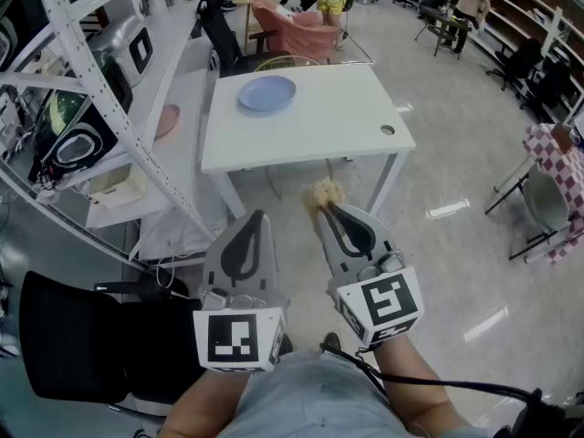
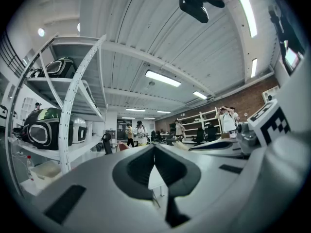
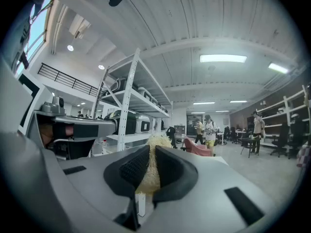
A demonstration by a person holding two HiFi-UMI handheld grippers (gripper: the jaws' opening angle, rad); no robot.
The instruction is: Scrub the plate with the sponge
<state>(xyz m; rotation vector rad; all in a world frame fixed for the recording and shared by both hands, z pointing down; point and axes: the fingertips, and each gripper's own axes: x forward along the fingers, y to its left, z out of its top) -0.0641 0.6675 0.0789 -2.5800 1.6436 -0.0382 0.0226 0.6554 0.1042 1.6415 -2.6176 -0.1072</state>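
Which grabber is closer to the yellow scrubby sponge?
Right. The right gripper has the sponge pinched between its jaws. The left gripper is off to the sponge's left, not touching it, with its jaws shut on nothing.

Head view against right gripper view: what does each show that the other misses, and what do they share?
Only the head view shows the blue plate, lying on the white table. Only the right gripper view shows the ceiling lights. Both show the right gripper shut on the sponge, the white shelving rack and the pink armchair.
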